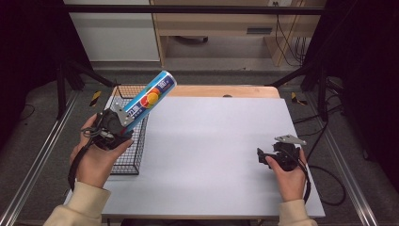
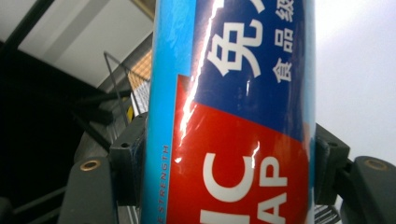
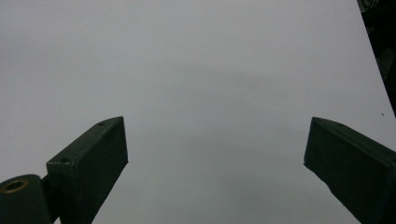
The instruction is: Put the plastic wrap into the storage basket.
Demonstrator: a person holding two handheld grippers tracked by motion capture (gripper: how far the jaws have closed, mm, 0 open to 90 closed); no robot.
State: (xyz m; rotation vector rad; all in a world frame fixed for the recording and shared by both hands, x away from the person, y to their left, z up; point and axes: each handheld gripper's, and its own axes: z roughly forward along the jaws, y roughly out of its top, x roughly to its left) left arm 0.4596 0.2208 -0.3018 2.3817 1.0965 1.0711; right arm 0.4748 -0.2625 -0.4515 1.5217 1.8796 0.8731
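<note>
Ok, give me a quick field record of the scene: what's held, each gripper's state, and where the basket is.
held item: blue tube, tilted up and away, above the basket
left gripper: jaws shut on the tube's lower end
right gripper: jaws open, nothing between them, over the bare table
wire basket: at the table's left edge, contents cannot tell

A grey-topped table (image 1: pixel 211 150) stands on grey floor (image 1: pixel 42 141); behind it a light wooden cabinet (image 1: pixel 211 23), black frame bars (image 1: pixel 188 9), cables (image 1: pixel 291 42) trailing right
</note>
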